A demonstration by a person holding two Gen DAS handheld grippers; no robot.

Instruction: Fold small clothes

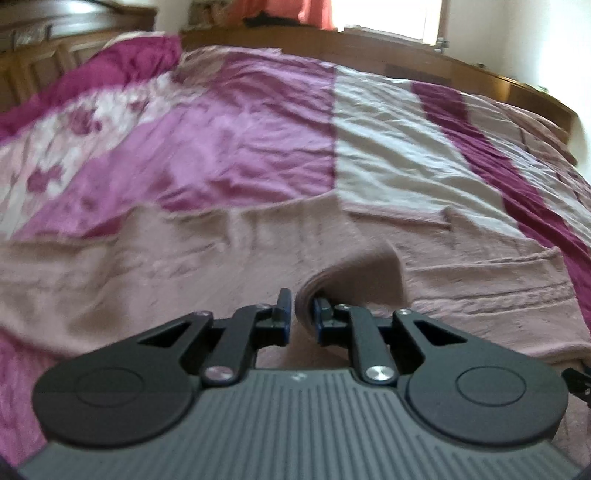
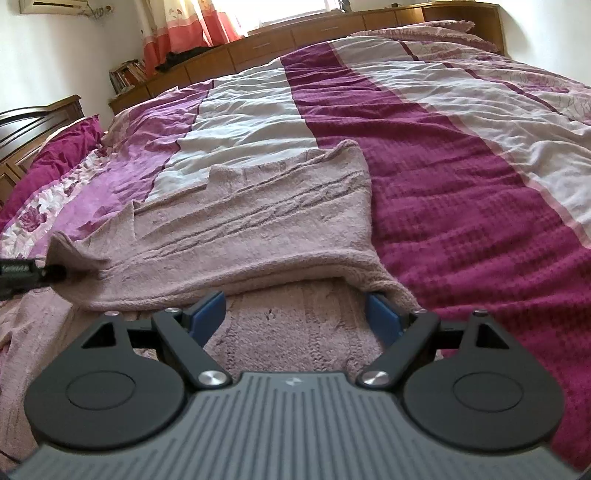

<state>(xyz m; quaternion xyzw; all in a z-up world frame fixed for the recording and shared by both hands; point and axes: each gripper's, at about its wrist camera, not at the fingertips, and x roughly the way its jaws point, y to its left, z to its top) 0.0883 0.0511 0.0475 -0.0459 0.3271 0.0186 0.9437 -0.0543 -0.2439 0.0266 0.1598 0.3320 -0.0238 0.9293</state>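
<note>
A dusty-pink knitted garment [image 2: 258, 221] lies on the bed, its near part folded over itself. In the left wrist view it spreads across the foreground [image 1: 184, 280]. My left gripper [image 1: 302, 314] is shut on a raised fold of the garment's edge; it also shows at the left edge of the right wrist view [image 2: 55, 271], pinching a lifted corner. My right gripper [image 2: 297, 314] is open, its blue pads [image 2: 208, 312] wide apart just above the garment's lower layer. The right fingertip sits under the folded edge at the garment's right side.
The bed has a quilt [image 2: 443, 192] in magenta, pink and white stripes. A magenta pillow [image 2: 59, 147] lies at the left. A wooden headboard shelf [image 2: 295, 37] runs along the far side under a window with orange curtains [image 2: 192, 26].
</note>
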